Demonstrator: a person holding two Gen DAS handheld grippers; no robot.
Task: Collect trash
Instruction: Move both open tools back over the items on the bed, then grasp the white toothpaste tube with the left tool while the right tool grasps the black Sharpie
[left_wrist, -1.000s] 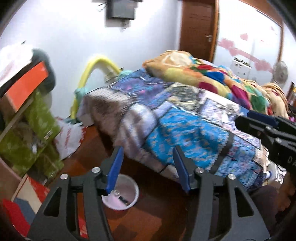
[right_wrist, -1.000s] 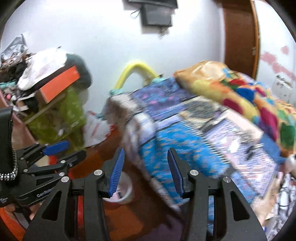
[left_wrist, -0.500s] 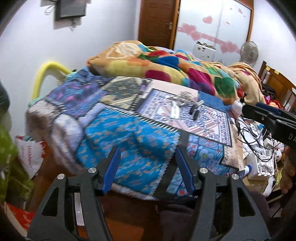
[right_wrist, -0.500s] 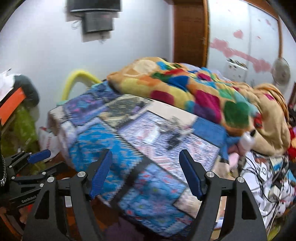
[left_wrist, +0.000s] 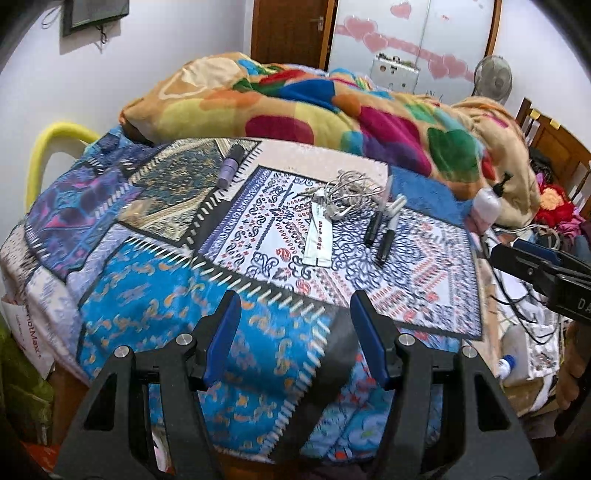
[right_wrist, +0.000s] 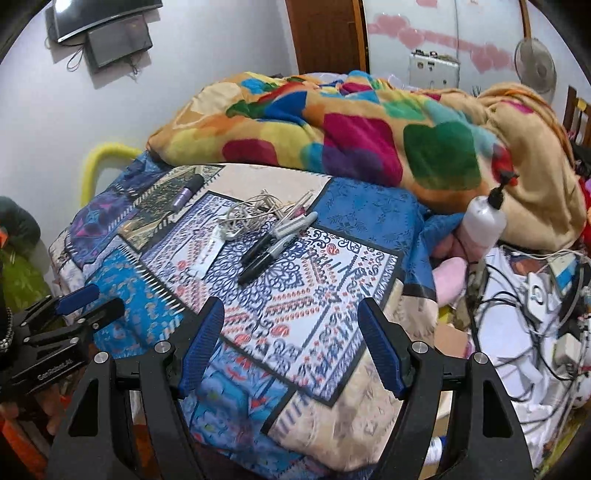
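A white flat wrapper (left_wrist: 318, 242) lies on the patterned bed cover (left_wrist: 424, 280); it also shows in the right wrist view (right_wrist: 207, 257). Beside it lie a tangled white cable (left_wrist: 349, 192) (right_wrist: 251, 214), two black markers (left_wrist: 386, 236) (right_wrist: 271, 249) and a purple tube (left_wrist: 229, 168) (right_wrist: 186, 194). My left gripper (left_wrist: 295, 339) is open and empty, held before the bed's near edge. My right gripper (right_wrist: 290, 345) is open and empty, also short of the items.
A colourful blanket (left_wrist: 332, 107) is heaped at the back of the bed. A white pump bottle (right_wrist: 484, 221) stands at the bed's right side. Cables and clutter (right_wrist: 535, 314) fill the floor on the right. A yellow padded rail (left_wrist: 51, 136) is at the left.
Both grippers have swung from the floor and the white bin at the left up towards the bed top. The right gripper's jaws stand wider apart than a second ago.
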